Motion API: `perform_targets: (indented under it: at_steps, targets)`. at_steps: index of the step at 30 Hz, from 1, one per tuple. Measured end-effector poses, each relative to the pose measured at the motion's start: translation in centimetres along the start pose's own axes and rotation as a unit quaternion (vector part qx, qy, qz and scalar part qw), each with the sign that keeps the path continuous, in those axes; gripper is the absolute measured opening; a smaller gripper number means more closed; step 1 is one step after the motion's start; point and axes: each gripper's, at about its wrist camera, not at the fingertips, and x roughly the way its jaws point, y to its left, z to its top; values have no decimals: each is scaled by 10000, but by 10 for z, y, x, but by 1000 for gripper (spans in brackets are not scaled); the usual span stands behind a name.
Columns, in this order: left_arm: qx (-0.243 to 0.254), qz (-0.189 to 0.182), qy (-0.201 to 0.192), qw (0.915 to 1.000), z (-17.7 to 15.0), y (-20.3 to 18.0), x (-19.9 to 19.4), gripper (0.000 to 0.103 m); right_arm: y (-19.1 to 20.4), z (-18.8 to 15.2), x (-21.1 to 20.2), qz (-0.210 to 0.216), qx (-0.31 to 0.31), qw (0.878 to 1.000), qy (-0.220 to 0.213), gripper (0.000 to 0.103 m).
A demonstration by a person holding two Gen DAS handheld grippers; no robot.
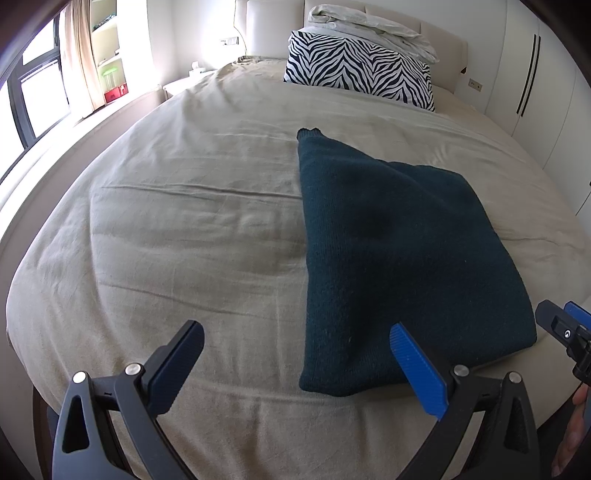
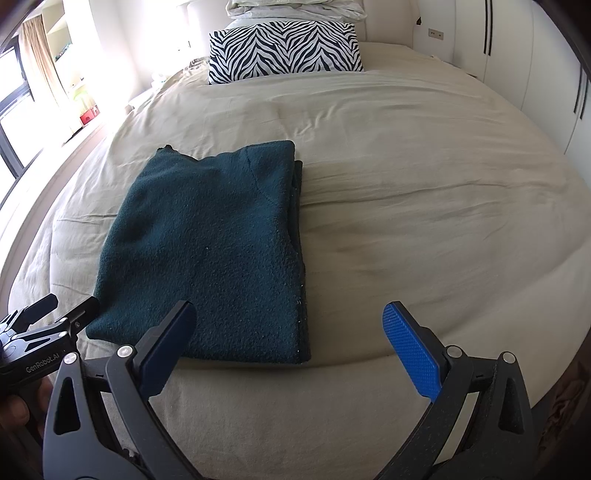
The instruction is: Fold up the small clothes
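Observation:
A dark teal knit garment [image 1: 388, 251] lies folded into a rough rectangle on the beige bed sheet [image 1: 184, 221]. In the right wrist view the same garment [image 2: 210, 251] sits left of centre, with a narrow piece sticking out at its far left corner. My left gripper [image 1: 295, 350] hovers open over the near edge of the bed, its blue finger over the garment's near edge, nothing between the fingers. My right gripper [image 2: 290, 332] is open too, just in front of the garment's near right corner. Each gripper shows at the other view's edge.
A zebra-print pillow [image 1: 360, 70] and a rumpled white duvet [image 1: 369, 27] lie at the head of the bed. White wardrobe doors [image 2: 517, 55] line the right wall. A window with a curtain [image 1: 79, 55] and shelves stands to the left. A hand [image 1: 576, 424] holds the right tool.

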Motion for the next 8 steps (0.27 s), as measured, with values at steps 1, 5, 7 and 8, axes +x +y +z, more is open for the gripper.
perform_targets:
  at_steps: [1, 5, 7, 8]
  targets:
    - [0, 0, 1, 10000, 0, 0, 0, 103, 1, -1, 0, -1, -1, 10000, 1, 103]
    - [48, -9, -44, 10000, 0, -1, -1, 103, 0, -1, 0, 5, 3, 10000, 14, 103]
    - [89, 8, -73, 9999, 0, -3, -2, 103, 0, -2, 0, 5, 11, 10000, 23, 103]
    - [94, 0, -78, 9999, 0, -3, -2, 103, -1, -2, 0, 8, 18, 10000, 29, 103]
